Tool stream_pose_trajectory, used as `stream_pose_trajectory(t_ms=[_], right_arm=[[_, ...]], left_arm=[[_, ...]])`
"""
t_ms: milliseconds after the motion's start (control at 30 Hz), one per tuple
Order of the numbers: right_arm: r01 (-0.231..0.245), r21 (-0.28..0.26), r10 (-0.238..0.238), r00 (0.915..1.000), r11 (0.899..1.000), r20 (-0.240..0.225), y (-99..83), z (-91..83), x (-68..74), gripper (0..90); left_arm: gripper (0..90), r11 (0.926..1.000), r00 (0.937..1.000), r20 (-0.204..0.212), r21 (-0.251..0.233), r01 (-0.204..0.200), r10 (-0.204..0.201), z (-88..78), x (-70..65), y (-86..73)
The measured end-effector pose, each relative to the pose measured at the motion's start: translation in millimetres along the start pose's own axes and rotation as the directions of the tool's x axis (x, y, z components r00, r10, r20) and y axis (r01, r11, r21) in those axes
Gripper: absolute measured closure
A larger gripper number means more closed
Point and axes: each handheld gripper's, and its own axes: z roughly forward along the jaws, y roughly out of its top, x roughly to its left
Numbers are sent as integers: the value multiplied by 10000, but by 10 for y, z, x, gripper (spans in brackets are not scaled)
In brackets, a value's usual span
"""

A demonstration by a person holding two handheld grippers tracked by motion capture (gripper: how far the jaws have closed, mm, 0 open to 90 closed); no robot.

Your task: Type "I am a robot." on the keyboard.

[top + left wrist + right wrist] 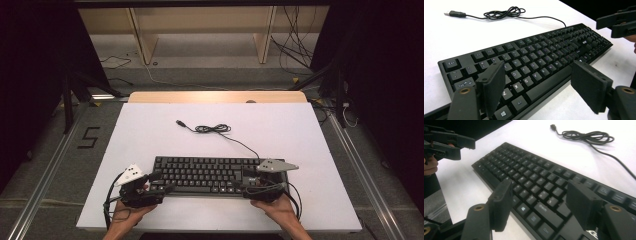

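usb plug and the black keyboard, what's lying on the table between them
The keyboard's own black cable, bunched in a loose coil on the white table, lies between the USB plug and the black keyboard, seen in the high view.

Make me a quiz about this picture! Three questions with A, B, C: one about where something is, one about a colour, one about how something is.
1. Where does the coiled cable lie?
A. behind the keyboard, on the white table
B. on top of the keys
C. on the floor

2. What colour is the keyboard?
A. white
B. black
C. red

3. How do the jaws of the left gripper stand?
A. shut on the cable
C. shut on a key
B. open, with nothing pinched

Answers:
1 A, the coil rests on the table past the keyboard's far edge.
2 B, its case and keys are black.
3 B, there is a wide gap between both pads over the keys.
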Motion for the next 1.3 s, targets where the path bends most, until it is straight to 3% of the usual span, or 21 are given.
stream_pose_trajectory(t_ms=[267,667,1300], right_arm=[[70,-152,-67,9997,9999,219,-102,-147,-30,358],[-305,-736,354,9972,9968,663,-228,-377,-125,322],[-387,-924,475,9944,9950,942,-288,-497,-143,314]], left_arm=[[272,10000,10000,16,-51,29,-29,-8,2,4],[266,10000,9999,100,-47,22,-21,-9,-10,4],[256,10000,9999,130,26,-16,16,-3,-14,1]])
